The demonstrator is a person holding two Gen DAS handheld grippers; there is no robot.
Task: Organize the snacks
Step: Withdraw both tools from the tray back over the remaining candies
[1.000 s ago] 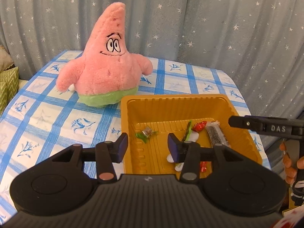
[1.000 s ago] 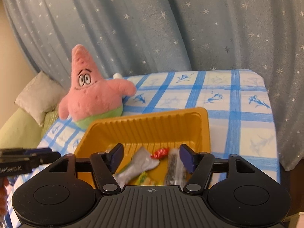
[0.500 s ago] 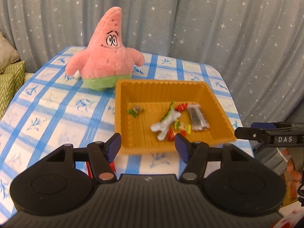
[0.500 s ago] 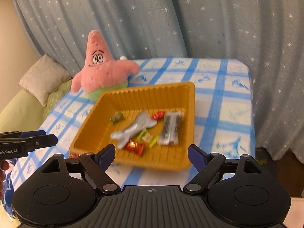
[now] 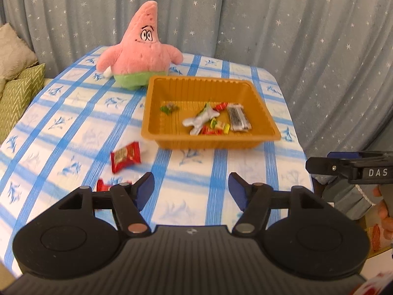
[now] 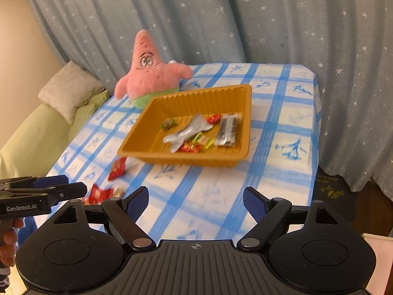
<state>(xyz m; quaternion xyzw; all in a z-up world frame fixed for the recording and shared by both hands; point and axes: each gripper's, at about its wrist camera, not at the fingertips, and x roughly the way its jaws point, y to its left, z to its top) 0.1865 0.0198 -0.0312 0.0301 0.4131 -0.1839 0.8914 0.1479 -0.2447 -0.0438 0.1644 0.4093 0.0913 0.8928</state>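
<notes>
An orange tray [image 5: 269,116] [image 6: 246,113] sits on the blue-checked tablecloth and holds several wrapped snacks, among them a silver packet [image 5: 200,121] [image 6: 186,134] and a dark bar [image 5: 237,118] [image 6: 228,129]. A red snack packet [image 5: 125,156] [image 6: 117,169] lies on the cloth left of the tray. Another red packet [image 5: 104,184] [image 6: 98,193] lies nearer me. My left gripper [image 5: 191,190] hangs above the cloth short of the tray, its jaws opening with nothing between them. My right gripper [image 6: 195,202] stands open and empty, also short of the tray.
A pink star-shaped plush toy [image 5: 142,54] [image 6: 149,73] stands behind the tray's left corner. A starry grey-blue curtain hangs behind the table. Cushions [image 5: 14,78] lie on a sofa to the left. The table's right edge [image 6: 316,123] drops off near the tray.
Both grippers have pulled back from over the tray and spread wider. The tray now looks farther off, and two red packets on the cloth have come into view.
</notes>
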